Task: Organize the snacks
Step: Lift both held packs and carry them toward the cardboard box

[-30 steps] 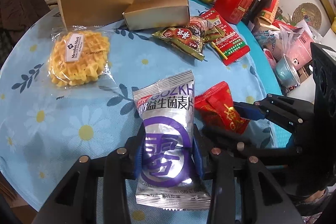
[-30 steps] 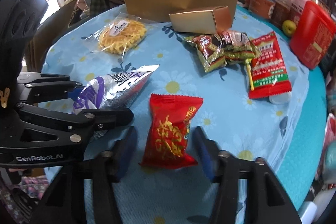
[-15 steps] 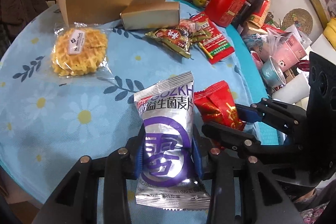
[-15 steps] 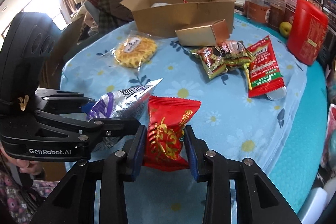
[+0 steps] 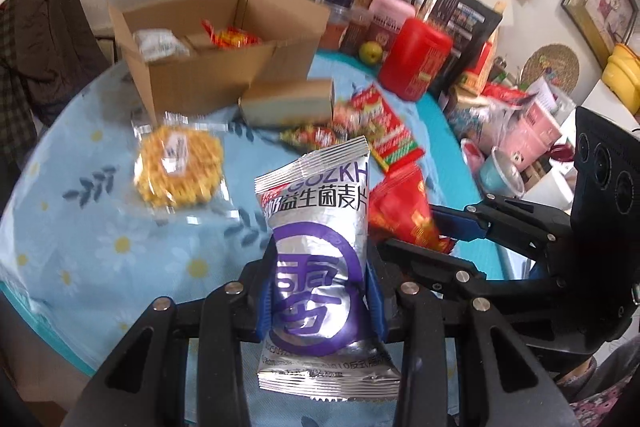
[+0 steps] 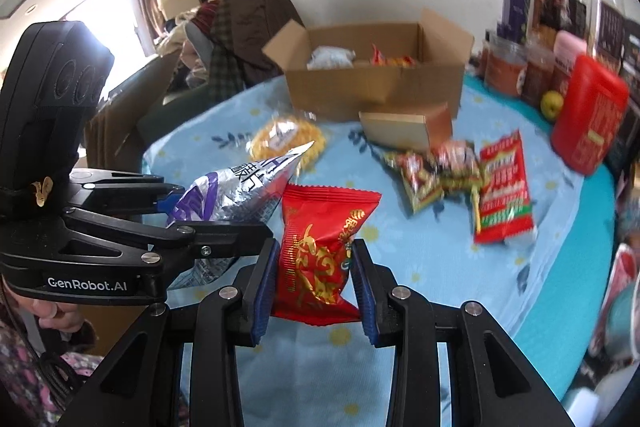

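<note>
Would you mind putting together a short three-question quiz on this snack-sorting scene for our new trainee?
1. True or false: the left gripper is shut on the silver packet.
2. Multiple choice: what does the right gripper hold? A) the waffle pack B) the red packet C) nothing
3. Fill in: the open cardboard box at the back of the table already holds some ____.

Key
1. True; its blue pads press both sides of the packet.
2. B; the waffle pack lies on the tablecloth.
3. Snacks; a pale packet and a red-orange one show inside.
</note>
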### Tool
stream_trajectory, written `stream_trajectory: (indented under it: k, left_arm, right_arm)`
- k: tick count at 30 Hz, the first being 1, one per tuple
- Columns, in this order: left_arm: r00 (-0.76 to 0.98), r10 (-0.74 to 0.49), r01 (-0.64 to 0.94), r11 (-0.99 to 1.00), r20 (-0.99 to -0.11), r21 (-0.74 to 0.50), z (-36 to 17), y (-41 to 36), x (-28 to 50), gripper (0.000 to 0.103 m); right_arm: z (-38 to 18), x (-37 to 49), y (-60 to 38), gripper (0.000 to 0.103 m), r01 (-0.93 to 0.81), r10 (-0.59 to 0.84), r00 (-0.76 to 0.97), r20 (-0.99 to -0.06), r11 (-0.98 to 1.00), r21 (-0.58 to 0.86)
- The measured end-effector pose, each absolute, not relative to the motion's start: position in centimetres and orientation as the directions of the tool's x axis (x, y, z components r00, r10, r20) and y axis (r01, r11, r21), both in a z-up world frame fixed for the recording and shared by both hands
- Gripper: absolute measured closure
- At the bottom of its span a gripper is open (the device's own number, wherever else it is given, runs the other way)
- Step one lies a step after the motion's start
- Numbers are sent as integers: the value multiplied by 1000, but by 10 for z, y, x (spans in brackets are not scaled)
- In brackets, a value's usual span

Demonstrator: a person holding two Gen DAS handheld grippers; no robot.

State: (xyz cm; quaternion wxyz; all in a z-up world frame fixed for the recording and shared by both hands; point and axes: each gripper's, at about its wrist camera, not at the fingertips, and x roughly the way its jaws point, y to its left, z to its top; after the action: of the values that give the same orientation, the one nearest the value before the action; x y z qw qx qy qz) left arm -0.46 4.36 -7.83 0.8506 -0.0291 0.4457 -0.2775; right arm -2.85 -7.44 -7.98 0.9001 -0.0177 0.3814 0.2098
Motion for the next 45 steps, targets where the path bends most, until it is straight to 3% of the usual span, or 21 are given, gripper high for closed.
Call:
stream_trajectory:
  k: [17, 27, 37, 45]
  left_arm:
    - [648, -513, 467, 852, -563, -238, 11, 52, 50, 66]
    - [705, -484, 437, 872, -519, -221, 37, 57, 114, 66]
    - [739, -429, 395, 900, -519, -181, 41, 68, 197, 66]
    - [750, -350, 333, 933, -561, -137, 28, 71, 261, 66]
  right_arm:
    - [7, 26, -67, 71, -420, 357, 768, -532, 908, 4]
    - [37, 93, -71, 71, -410, 347, 810, -472, 912, -33]
    - [44, 178, -64, 71, -433, 368, 806, -463, 901, -39]
    - [27, 258, -63, 71, -428, 362, 761, -538, 904, 2]
